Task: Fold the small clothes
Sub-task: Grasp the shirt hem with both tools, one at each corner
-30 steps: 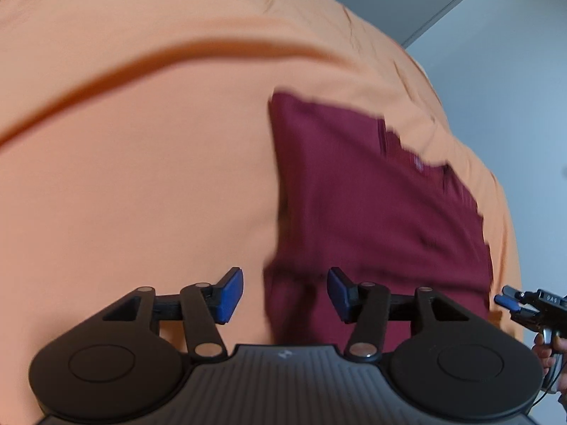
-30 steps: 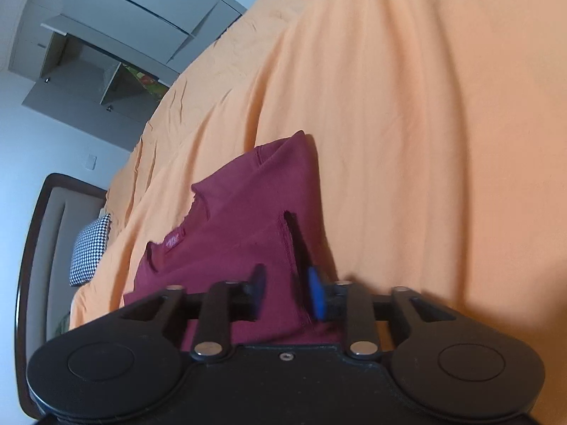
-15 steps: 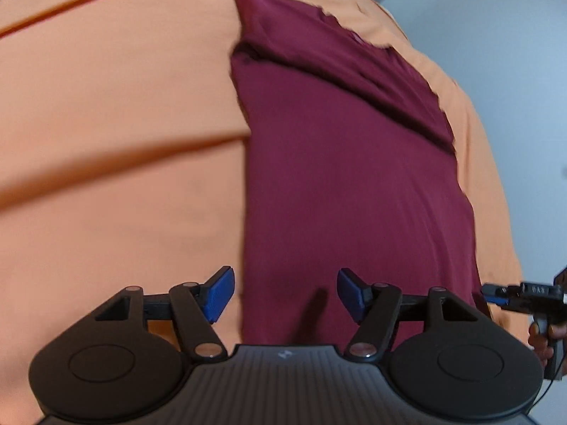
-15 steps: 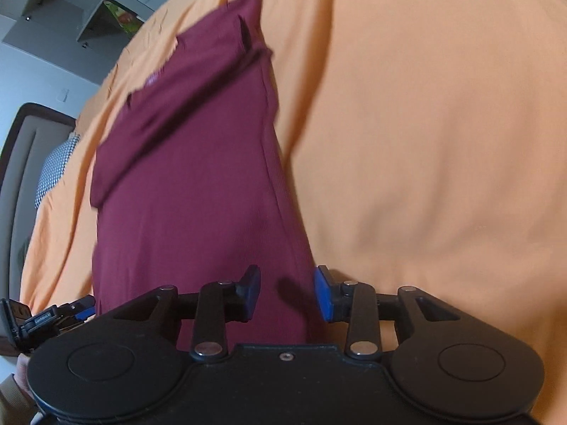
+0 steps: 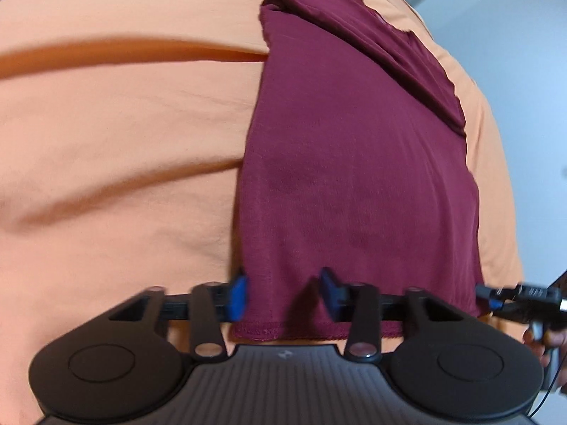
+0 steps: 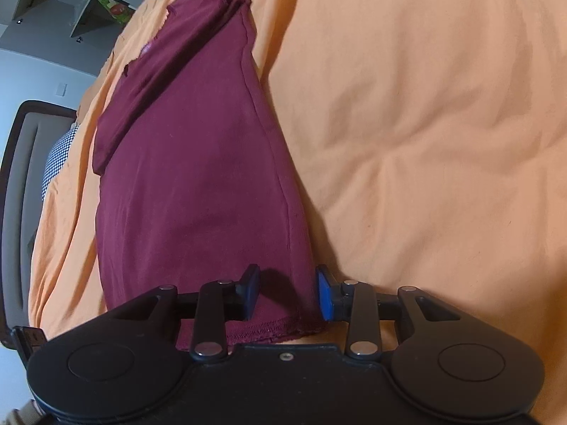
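A maroon shirt (image 5: 354, 177) lies flat and long on the orange bedsheet (image 5: 124, 141), sleeves folded in at the far end. It also shows in the right wrist view (image 6: 198, 177). My left gripper (image 5: 283, 292) is open, its blue pads straddling the shirt's near left hem corner. My right gripper (image 6: 287, 292) is open, its pads straddling the near right hem corner. The right gripper's tip (image 5: 510, 295) shows at the right edge of the left wrist view.
The orange sheet (image 6: 407, 141) has soft wrinkles around the shirt. A dark headboard (image 6: 17, 194) and a checked pillow (image 6: 56, 156) are at the left in the right wrist view. Grey wall shelves (image 6: 71, 3) are beyond the bed.
Both grippers have moved down and in to the shirt's near hem. The shirt now lies stretched out flat. The left jaws have narrowed a little.
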